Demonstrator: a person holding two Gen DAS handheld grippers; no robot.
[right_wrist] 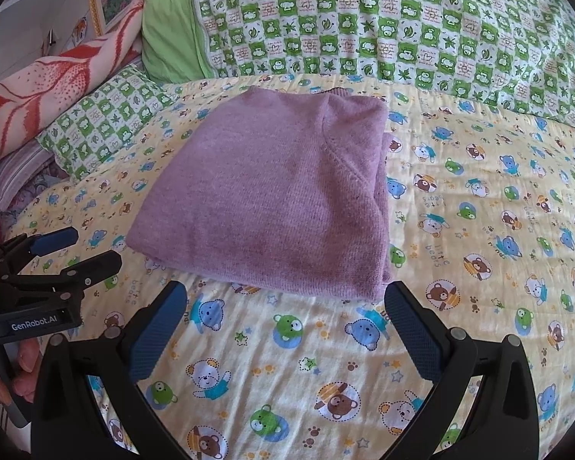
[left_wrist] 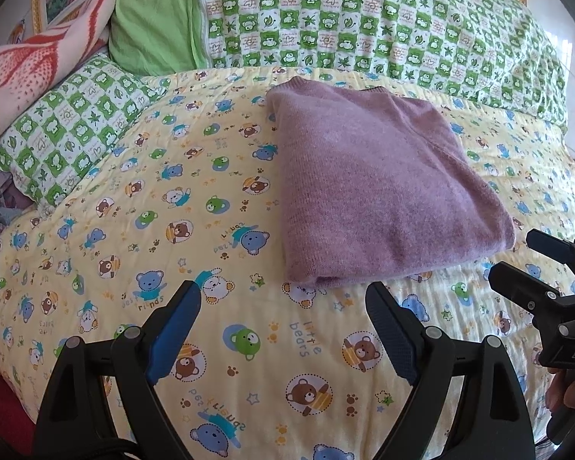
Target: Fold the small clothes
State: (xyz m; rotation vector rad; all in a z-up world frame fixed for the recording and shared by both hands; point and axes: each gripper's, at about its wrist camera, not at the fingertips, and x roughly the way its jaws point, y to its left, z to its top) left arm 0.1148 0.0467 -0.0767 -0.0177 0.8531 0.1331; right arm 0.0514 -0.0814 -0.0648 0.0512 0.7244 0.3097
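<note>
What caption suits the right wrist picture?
Folded purple sweater lying on the bear-print quilt, open right gripper hovering just before it.

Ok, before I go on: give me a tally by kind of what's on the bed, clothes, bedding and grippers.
Purple folded sweater: 1
Green checked pillow: 1
Green checked quilt: 1
Red and cream blanket: 1
Yellow bear-print sheet: 1
Grippers, both open and empty: 2, left gripper and right gripper
Total: 7
</note>
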